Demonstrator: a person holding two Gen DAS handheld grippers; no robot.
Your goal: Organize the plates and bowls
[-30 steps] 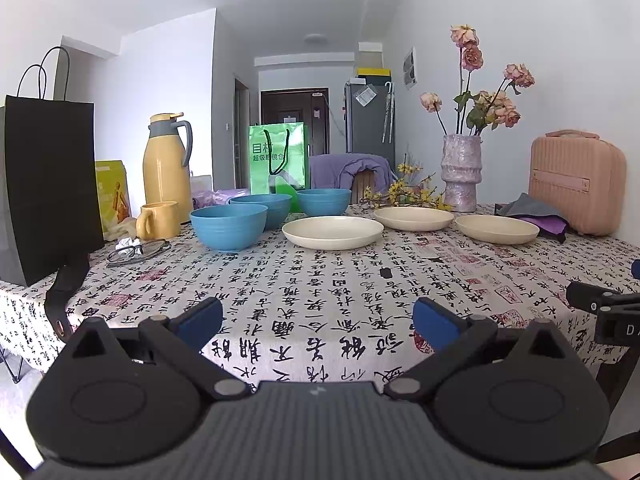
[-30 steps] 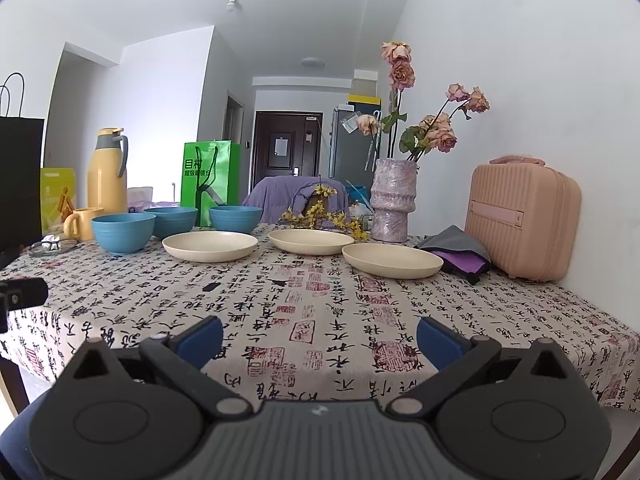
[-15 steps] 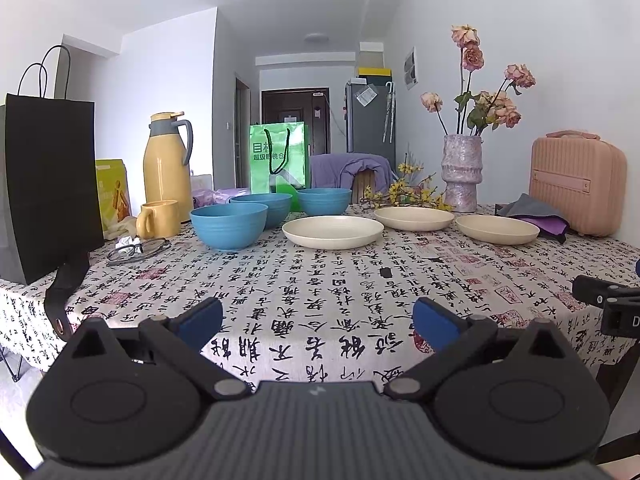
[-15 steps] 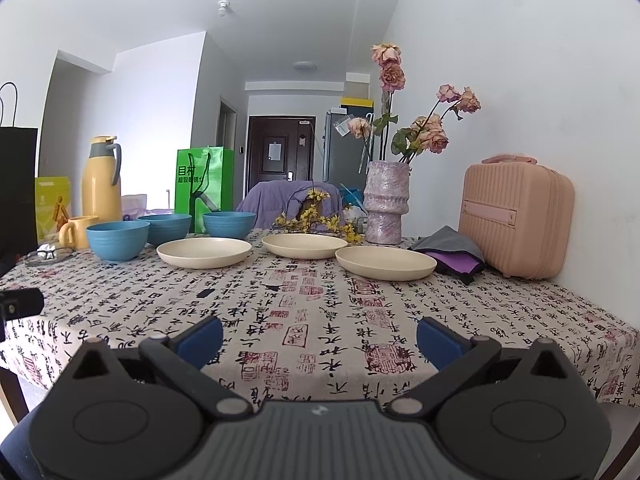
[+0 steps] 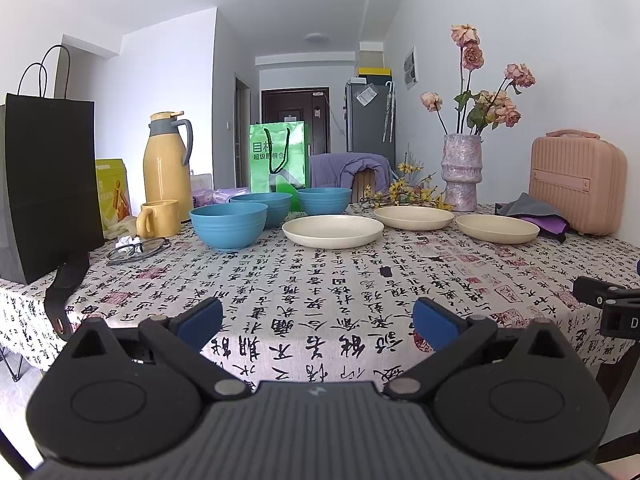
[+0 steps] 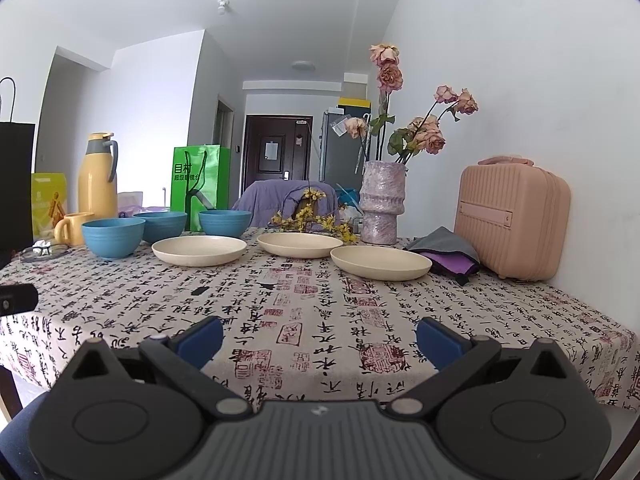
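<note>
Three blue bowls (image 5: 228, 226) sit on the left side of the desk (image 5: 320, 288) and three cream plates (image 5: 333, 231) sit to their right, each one alone and none stacked. The left gripper (image 5: 318, 320) and the right gripper (image 6: 319, 340) hang at the near edge, fingers wide apart and holding nothing. I think the job is just starting, so next a gripper must reach far in to a bowl or plate.

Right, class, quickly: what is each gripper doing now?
Left gripper: open, holding nothing.
Right gripper: open, holding nothing.
</note>
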